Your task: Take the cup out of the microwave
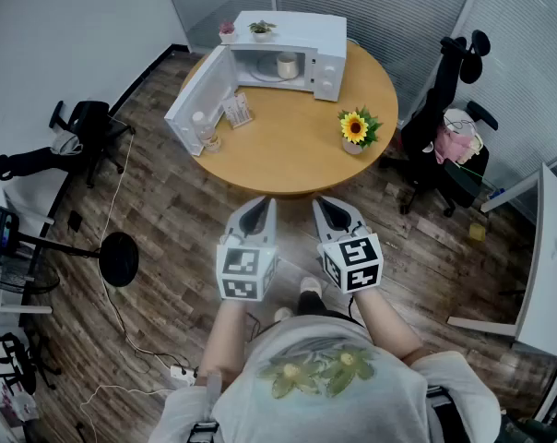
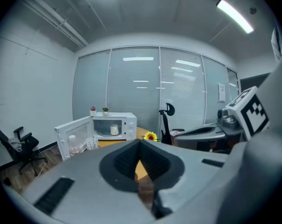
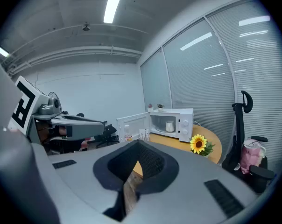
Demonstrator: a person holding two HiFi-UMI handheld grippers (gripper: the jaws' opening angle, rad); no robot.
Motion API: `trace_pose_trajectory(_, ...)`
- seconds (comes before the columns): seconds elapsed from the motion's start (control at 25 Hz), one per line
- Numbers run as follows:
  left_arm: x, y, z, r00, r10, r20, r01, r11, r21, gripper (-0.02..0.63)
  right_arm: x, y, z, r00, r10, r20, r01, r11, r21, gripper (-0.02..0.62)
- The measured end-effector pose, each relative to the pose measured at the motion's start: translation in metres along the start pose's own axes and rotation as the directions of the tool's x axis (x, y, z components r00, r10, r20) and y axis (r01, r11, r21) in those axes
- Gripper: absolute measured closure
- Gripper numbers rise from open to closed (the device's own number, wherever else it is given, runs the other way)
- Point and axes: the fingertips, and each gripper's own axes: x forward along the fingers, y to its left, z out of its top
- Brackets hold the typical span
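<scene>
The white microwave (image 1: 302, 49) stands at the far side of the round wooden table (image 1: 288, 150), its door (image 1: 194, 95) swung open to the left. A pale cup (image 1: 287, 65) sits upright inside on the turntable; it also shows as the cup (image 2: 114, 130) in the left gripper view and the cup (image 3: 169, 126) in the right gripper view. My left gripper (image 1: 260, 204) and right gripper (image 1: 326, 202) hang side by side over the floor, short of the table's near edge, pointing at the microwave. Both are shut and hold nothing.
A potted sunflower (image 1: 356, 129) stands on the table's right side. A clear bottle (image 1: 205, 129) and a small rack (image 1: 239, 111) sit by the open door. Two small plants (image 1: 260, 29) top the microwave. Office chairs (image 1: 85, 127) (image 1: 444, 109) flank the table; a white desk (image 1: 546, 275) is at right.
</scene>
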Motion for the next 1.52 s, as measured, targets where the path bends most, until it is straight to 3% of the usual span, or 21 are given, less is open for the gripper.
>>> trace_pose_trajectory(0.56,0.041,-0.005,-0.005,0.999,0.045,-0.004,-0.045,0.997,-0.060,0.603,0.022,-0.037,-0.003,0.998,0.044,-0.045,-0.046,0.998,-0.038,0.577)
trace_pose_trajectory(0.76,0.048,-0.003,-0.009,0.998,0.061,-0.024,-0.063,0.995,-0.076,0.603,0.032,-0.043,-0.011,0.993,0.085,-0.088,-0.086,0.996,-0.008,0.574)
trace_pose_trajectory(0.8,0.051,-0.001,-0.008,0.998,0.062,-0.025,-0.064,0.995,-0.075,0.603,0.034,-0.043,-0.011,0.991,0.097,-0.092,-0.098,0.995,-0.001,0.548)
trace_pose_trajectory(0.88,0.055,0.001,-0.006,0.998,0.059,-0.029,-0.061,0.996,-0.070,0.603,0.041,-0.044,-0.010,0.988,0.115,-0.101,-0.114,0.993,0.013,0.427)
trace_pose_trajectory(1.0,0.060,0.005,-0.005,0.998,0.056,-0.038,-0.058,0.996,-0.061,0.603,0.051,-0.047,-0.011,0.987,0.107,-0.117,-0.105,0.994,0.026,0.372)
trace_pose_trajectory(1.52,0.117,0.056,-0.008,0.997,0.012,-0.079,-0.018,0.997,-0.076,0.603,0.117,-0.069,-0.010,0.980,0.071,-0.184,-0.061,0.996,0.057,0.348)
